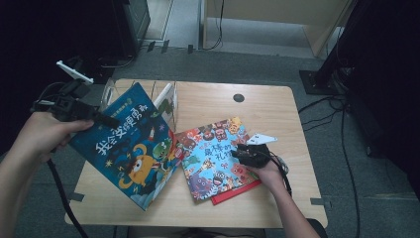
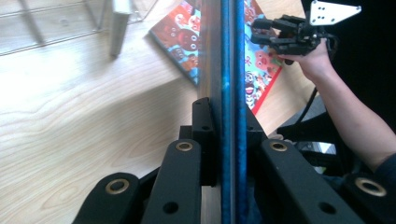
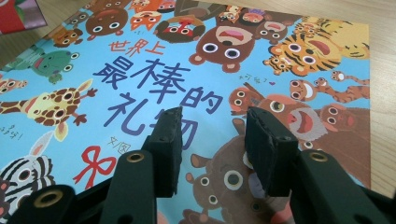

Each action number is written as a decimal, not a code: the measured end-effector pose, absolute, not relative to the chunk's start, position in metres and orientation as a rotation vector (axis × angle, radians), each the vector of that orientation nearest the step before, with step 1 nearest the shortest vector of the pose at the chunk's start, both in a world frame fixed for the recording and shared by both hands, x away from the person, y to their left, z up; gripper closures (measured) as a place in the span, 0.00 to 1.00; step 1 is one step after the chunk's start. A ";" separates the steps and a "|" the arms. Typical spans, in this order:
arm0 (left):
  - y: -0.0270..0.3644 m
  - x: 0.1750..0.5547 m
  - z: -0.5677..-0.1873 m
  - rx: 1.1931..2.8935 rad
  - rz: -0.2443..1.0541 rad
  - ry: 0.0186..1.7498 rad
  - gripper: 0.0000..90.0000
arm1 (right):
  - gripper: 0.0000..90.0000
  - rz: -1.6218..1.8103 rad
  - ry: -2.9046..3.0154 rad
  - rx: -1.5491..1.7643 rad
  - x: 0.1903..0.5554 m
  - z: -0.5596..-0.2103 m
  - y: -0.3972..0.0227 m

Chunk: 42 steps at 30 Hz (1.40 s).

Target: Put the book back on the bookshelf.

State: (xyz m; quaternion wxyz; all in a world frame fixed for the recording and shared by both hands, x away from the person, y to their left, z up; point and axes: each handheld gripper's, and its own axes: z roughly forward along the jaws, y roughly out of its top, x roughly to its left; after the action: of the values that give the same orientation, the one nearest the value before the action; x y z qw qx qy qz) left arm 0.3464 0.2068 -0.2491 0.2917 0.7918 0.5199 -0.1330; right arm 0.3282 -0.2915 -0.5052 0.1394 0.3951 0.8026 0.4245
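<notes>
High view: the dark blue picture book (image 1: 130,144) is held lifted and tilted above the left half of the table (image 1: 277,106), clamped at its left edge by the left gripper (image 1: 99,118). The grip on the edge is judged to be for carrying the book toward the clear wire rack (image 1: 166,96) at the far left, where a pale book already stands. The rack is partly covered by the lifted book. The light blue animal book (image 1: 215,156) lies flat at the middle of the table on a red book (image 1: 237,192), of which just a strip at the near edge is seen. The right gripper (image 1: 237,152) rests over the animal book's right part; its jaw gap is too small to read here.

Left gripper view: the dark blue book is seen edge-on (image 2: 231,93), pinched firmly between both pads. Its cover is hidden at this angle.

Right gripper view: the jaws stand apart, released, hovering above the animal book (image 3: 154,79) with nothing between them. Contact with the cover cannot be told. The book's near edge is cut off.
</notes>
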 end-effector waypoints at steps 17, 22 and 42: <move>0.263 0.331 -0.251 2.028 -0.294 1.511 0.93 | 0.62 1.175 2.325 1.090 0.326 -0.505 -0.288; 0.275 0.329 -0.250 2.015 -0.281 1.541 0.93 | 0.62 1.177 2.325 1.084 0.326 -0.505 -0.288; 0.320 0.349 -0.251 1.909 -0.201 1.686 0.92 | 0.63 1.176 2.322 1.088 0.326 -0.505 -0.288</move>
State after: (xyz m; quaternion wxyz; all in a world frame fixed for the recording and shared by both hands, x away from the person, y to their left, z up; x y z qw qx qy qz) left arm 0.3489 0.3204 -0.2506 0.2892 0.7154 0.6316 -0.0752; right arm 0.3262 -0.2883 -0.5052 0.1595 0.3808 0.8125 0.4115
